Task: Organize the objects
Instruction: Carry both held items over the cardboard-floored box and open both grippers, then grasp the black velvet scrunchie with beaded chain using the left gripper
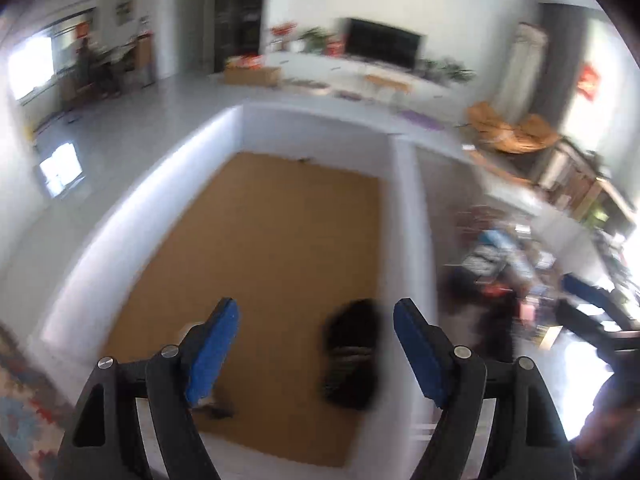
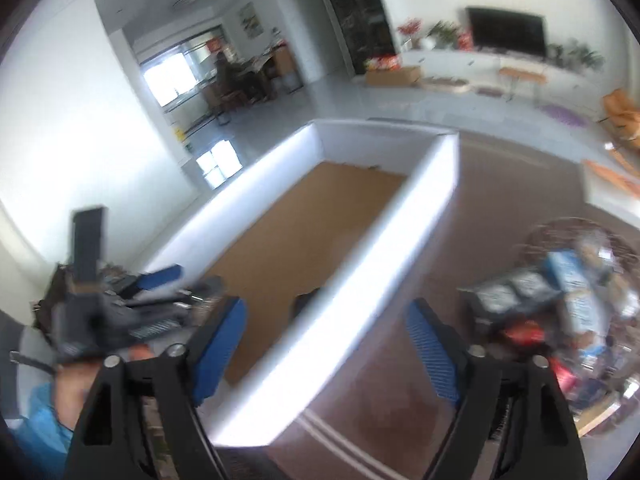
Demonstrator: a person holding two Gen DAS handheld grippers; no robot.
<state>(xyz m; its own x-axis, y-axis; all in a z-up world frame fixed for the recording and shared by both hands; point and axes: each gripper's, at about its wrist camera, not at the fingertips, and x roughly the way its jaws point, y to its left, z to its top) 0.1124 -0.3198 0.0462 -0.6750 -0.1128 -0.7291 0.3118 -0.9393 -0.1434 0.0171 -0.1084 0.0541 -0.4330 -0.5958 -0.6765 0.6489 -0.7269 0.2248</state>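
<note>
Both hand-held grippers gape empty over a white-walled box in a pale-tiled living room.

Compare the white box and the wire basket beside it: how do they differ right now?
The white box has solid walls and straight sides; the wire basket is open mesh and looks rounded. The box holds just one dark object on its brown floor; the basket is piled with packets. Both sit on the brown tabletop, side by side. Blur hides finer detail.

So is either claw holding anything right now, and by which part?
Nothing is held. The left claw and right claw both stand open and empty; the black object lies loose in the white box.
</note>
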